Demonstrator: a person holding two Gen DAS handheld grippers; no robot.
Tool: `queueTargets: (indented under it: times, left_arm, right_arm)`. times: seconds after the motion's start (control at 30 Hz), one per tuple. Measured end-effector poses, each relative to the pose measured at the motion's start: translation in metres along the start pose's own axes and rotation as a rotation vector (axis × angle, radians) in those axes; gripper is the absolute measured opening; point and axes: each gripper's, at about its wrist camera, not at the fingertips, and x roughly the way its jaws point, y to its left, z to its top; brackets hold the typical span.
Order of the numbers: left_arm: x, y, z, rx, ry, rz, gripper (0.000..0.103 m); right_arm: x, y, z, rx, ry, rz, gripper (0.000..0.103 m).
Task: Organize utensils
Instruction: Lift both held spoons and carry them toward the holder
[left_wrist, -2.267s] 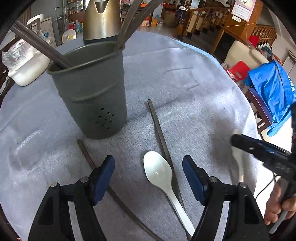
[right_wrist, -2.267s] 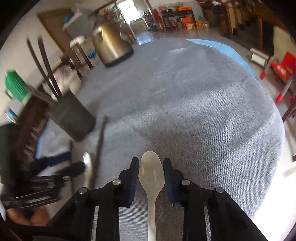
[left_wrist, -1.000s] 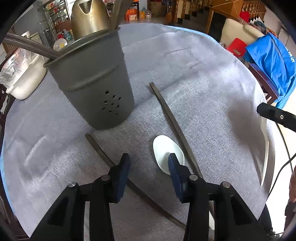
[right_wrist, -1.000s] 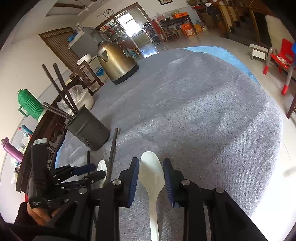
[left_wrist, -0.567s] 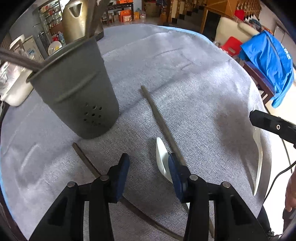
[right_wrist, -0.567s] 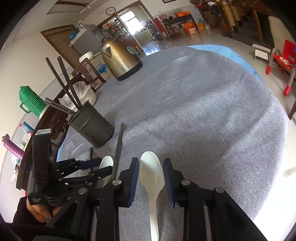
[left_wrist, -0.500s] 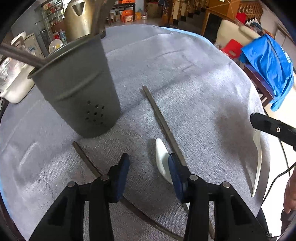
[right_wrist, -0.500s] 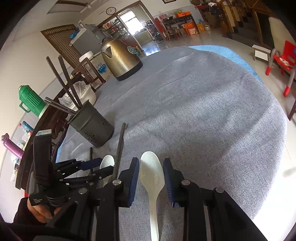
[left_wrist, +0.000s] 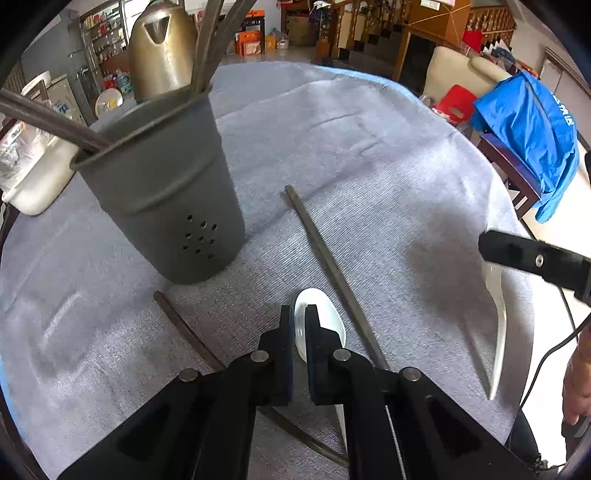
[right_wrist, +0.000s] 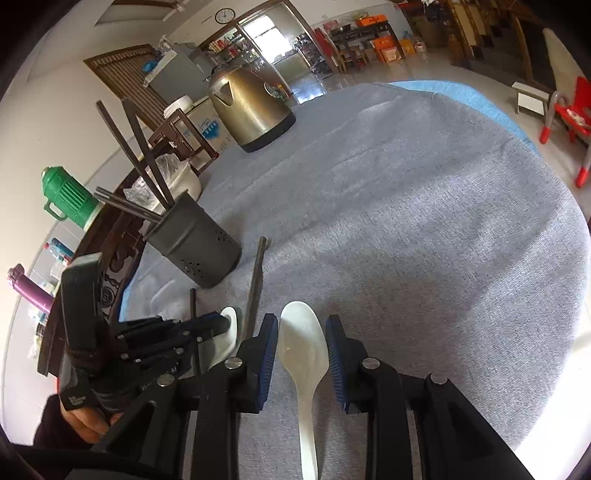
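Left claw (left_wrist: 300, 325) pinching white spoon (left_wrist: 327, 319) — right claw (right_wrist: 301, 341) straddling second spoon (right_wrist: 303, 354)

— Any writing you can make out?

— Hardly any. The blue jacket (left_wrist: 532, 125) bears white characters, too warped to read. A white box (right_wrist: 207, 123) behind the kettle (right_wrist: 247, 107) carries blue print, also unreadable. The wall clock (right_wrist: 225, 15) shows a face, but its numerals are too small.
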Motion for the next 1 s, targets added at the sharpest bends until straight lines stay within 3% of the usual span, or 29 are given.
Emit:
queueTargets:
  times: [0.2, 0.27, 0.3, 0.33, 0.53, 0.63, 0.7, 0.87, 1.0]
  left_arm:
    - [-0.005, -0.004, 0.000, 0.039, -0.015, -0.024, 0.005]
    - [-0.005, -0.004, 0.000, 0.034, 0.010, -0.033, 0.021]
    - [-0.006, -0.005, -0.001, 0.030, 0.011, -0.040, 0.041]
    - [-0.007, -0.006, -0.003, 0.031, 0.006, -0.032, 0.051]
    - [-0.004, -0.013, -0.003, 0.078, 0.030, 0.002, 0.052]
    - [0.007, -0.012, -0.005, 0.073, 0.061, 0.011, 0.039]
    - [0.007, -0.010, -0.005, 0.070, 0.050, 0.006, 0.034]
    - [0.007, -0.010, -0.001, 0.079, 0.045, 0.004, 0.034]
    - [-0.004, -0.008, 0.004, 0.061, -0.009, -0.006, 0.033]
  right_arm:
    - [-0.009, 0.004, 0.003, -0.012, -0.038, 0.000, 0.029]
    - [-0.007, 0.003, 0.001, -0.008, -0.031, -0.002, 0.029]
    - [-0.006, 0.002, 0.000, -0.004, -0.027, -0.002, 0.029]
    - [-0.004, 0.000, -0.001, 0.000, -0.022, -0.001, 0.029]
    - [-0.001, 0.001, -0.004, -0.010, -0.012, -0.002, 0.029]
    - [-0.003, 0.000, -0.003, -0.009, -0.015, -0.002, 0.029]
    - [-0.004, -0.002, -0.003, -0.009, -0.017, -0.004, 0.029]
    - [-0.003, -0.004, -0.001, -0.003, -0.009, -0.005, 0.029]
    - [-0.004, 0.005, 0.003, -0.021, -0.011, 0.001, 0.029]
